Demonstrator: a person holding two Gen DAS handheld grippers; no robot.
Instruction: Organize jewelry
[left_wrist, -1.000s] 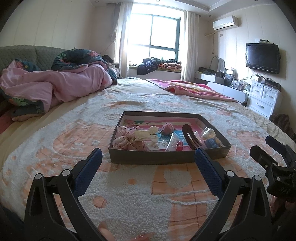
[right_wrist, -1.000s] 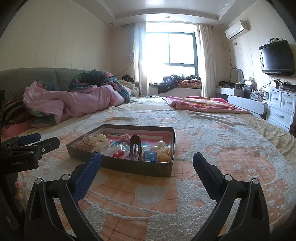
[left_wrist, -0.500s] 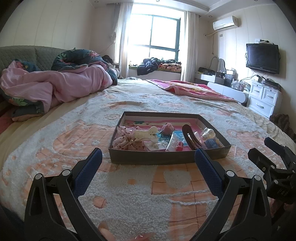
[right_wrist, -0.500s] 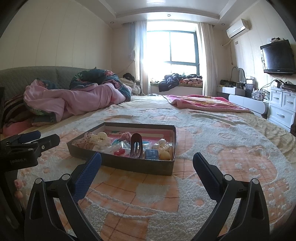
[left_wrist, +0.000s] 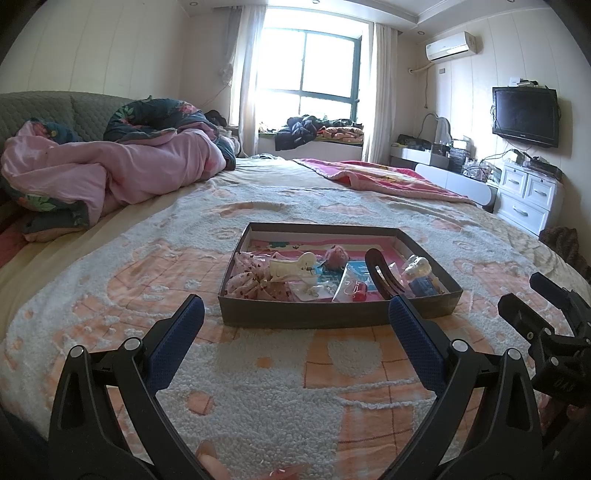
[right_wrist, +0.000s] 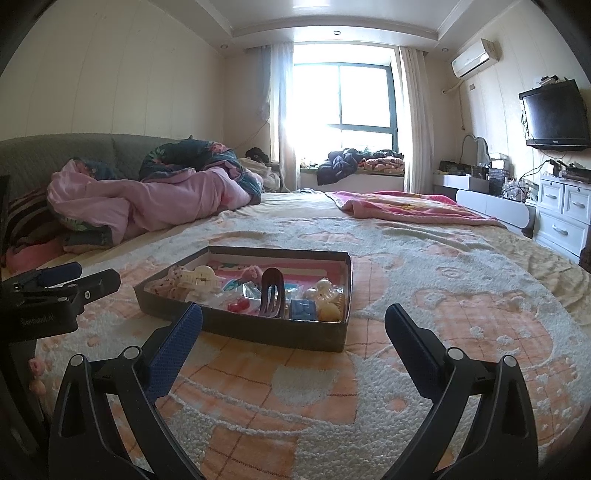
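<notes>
A shallow dark cardboard tray sits on the bed and also shows in the right wrist view. It holds a brown claw hair clip, a cream claw clip, a pink scrunchie, a pink pompom, a small bag with red beads and a blue piece. My left gripper is open and empty, just short of the tray's near wall. My right gripper is open and empty, near the tray's right front corner.
The tray rests on a fluffy peach and white bedspread. A heap of pink quilt lies at the far left. White drawers and a wall TV stand at the right. A pink blanket lies farther back.
Both grippers have shifted only slightly. In the right wrist view the tray has drifted a little nearer and to the right. Both stay open.
</notes>
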